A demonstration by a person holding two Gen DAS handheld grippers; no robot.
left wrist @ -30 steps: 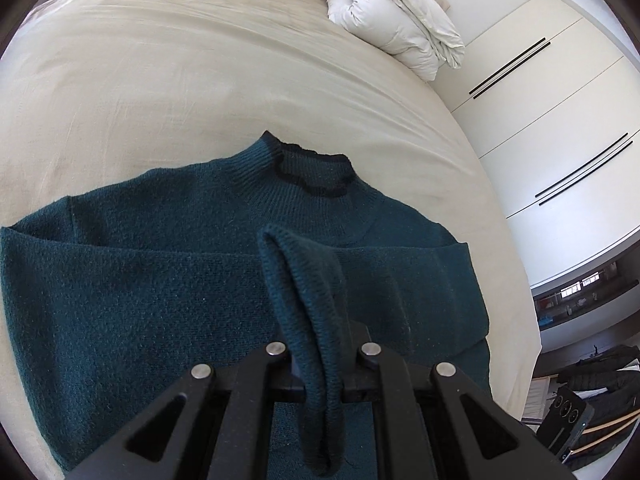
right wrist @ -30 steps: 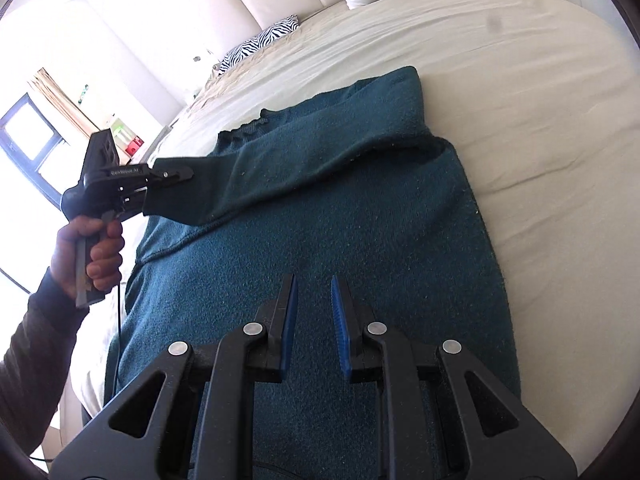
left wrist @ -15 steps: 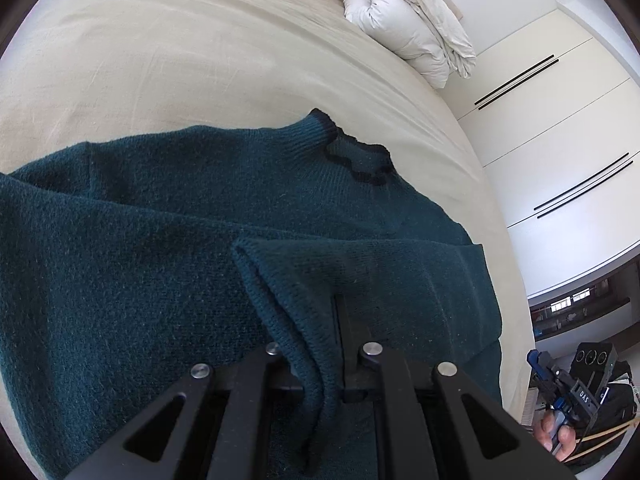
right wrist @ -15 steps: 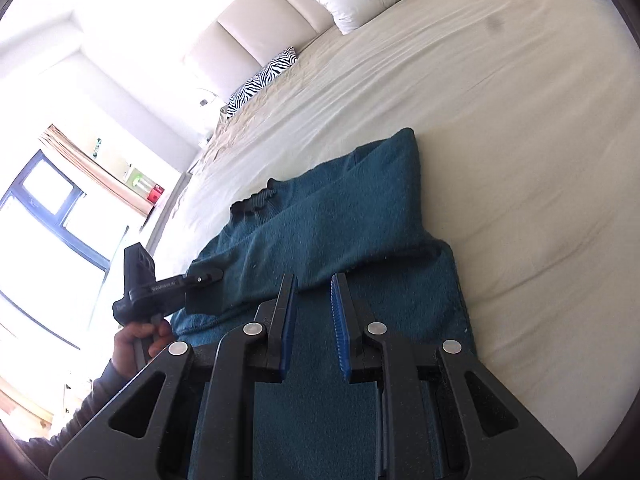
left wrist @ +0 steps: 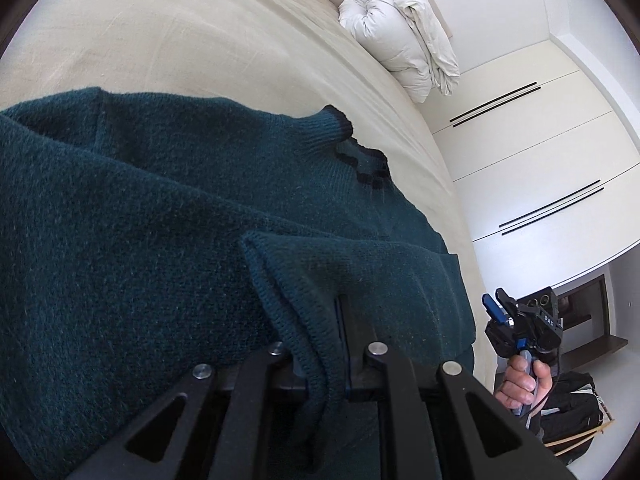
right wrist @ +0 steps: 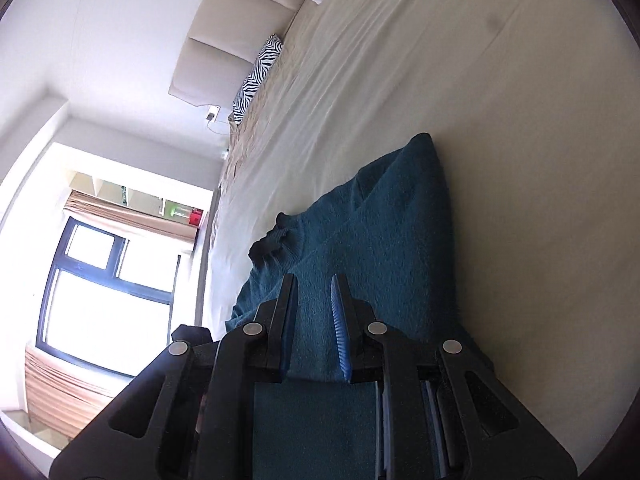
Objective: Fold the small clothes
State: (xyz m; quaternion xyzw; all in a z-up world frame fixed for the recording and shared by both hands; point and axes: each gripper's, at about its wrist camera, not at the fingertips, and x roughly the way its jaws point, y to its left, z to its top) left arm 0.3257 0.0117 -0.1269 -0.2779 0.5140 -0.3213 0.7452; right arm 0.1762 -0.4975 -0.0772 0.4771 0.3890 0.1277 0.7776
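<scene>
A dark teal knit sweater (left wrist: 140, 216) lies on the beige bed (left wrist: 180, 40), its dark-edged collar (left wrist: 360, 160) toward the far right. My left gripper (left wrist: 324, 344) is shut on the sweater's sleeve cuff (left wrist: 280, 280), held low over the sweater's body. My right gripper (right wrist: 314, 312) is open and empty, raised and tilted above the sweater (right wrist: 384, 232); it also shows at the right in the left wrist view (left wrist: 496, 308), off the bed's edge.
A rolled white duvet (left wrist: 400, 40) sits at the head of the bed by the padded headboard (right wrist: 224, 40). A zebra-print pillow (right wrist: 256, 76) lies at the far side. White wardrobe doors (left wrist: 540, 152) stand right of the bed. A window (right wrist: 104, 280) is on the left.
My left gripper carried the cuff across and lower over the sweater's body. My right gripper pulled back off the sweater toward the bed's edge and rolled sideways, still open.
</scene>
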